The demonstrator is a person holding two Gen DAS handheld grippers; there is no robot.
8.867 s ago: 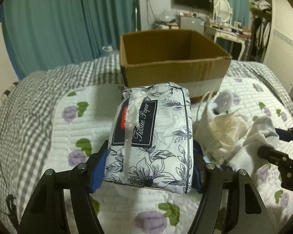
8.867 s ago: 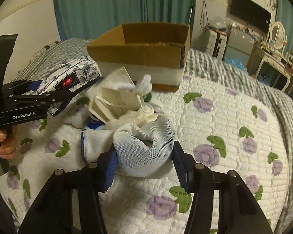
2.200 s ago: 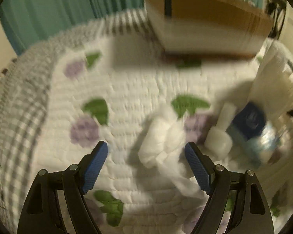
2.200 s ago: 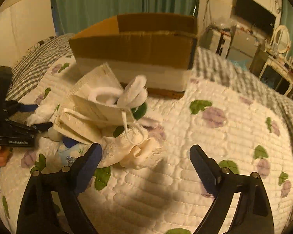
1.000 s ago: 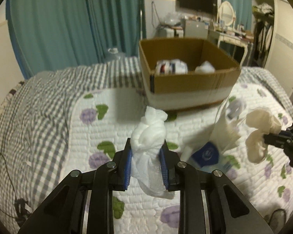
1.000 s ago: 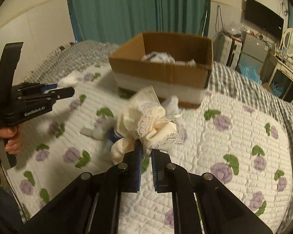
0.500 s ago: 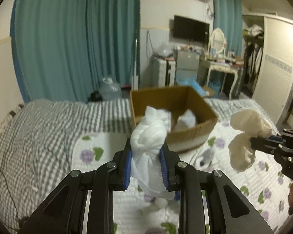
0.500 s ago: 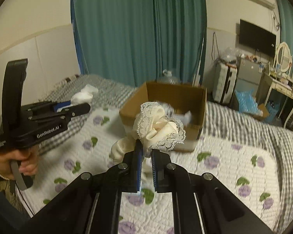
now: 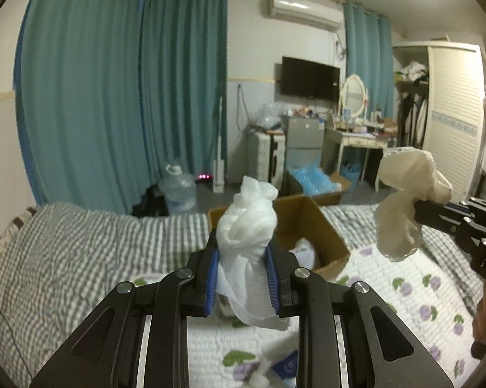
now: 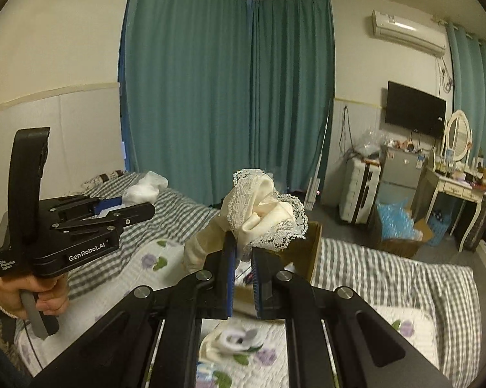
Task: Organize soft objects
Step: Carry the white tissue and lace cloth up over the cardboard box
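Both claws raised higher, box (image 9: pixel 307 226) seemingly farther

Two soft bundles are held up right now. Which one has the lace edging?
The cream cloth pinched in the right tongs: white lace runs along its edge. The white knotted cloth in the left tongs is plain, with no trim.

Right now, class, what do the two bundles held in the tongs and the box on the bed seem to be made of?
White bundle: soft matte fabric or gauze, seemingly knotted, probably cotton. Cream bundle: smooth cloth with openwork lace trim. Box: brown cardboard, matte, stiff flat walls.
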